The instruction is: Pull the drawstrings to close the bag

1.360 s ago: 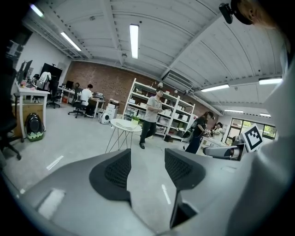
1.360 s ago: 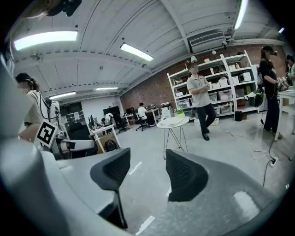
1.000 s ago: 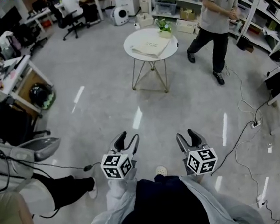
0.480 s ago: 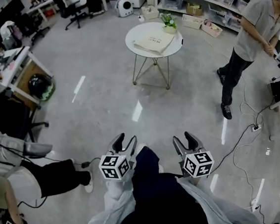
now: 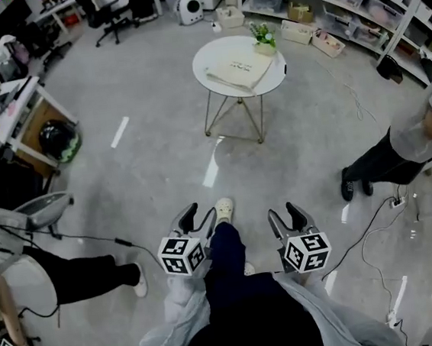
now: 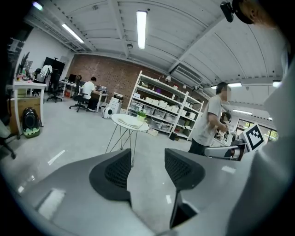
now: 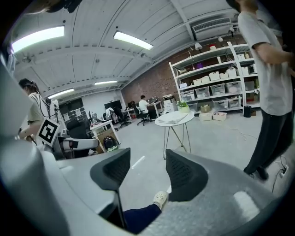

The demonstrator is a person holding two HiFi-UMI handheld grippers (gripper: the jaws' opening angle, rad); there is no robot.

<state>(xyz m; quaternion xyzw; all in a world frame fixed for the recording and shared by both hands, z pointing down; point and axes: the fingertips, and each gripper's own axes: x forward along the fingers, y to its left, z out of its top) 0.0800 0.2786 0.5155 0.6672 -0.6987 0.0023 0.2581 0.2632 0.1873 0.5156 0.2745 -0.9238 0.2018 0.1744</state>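
As the person steps forward toward the round table [image 5: 211,52], the bag [image 5: 240,72] lies untouched toward its near edge, still well apart from the left gripper [image 5: 198,211] and right gripper [image 5: 284,210], both spread and empty, so pulling hasn't begun.

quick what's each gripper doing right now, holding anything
left gripper: open, holding nothing
right gripper: open, holding nothing

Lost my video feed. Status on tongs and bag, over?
Open and empty: left tongs, right tongs. Cream bag lies on the round table ahead, out of reach, untouched. One bystander stands right of the path.
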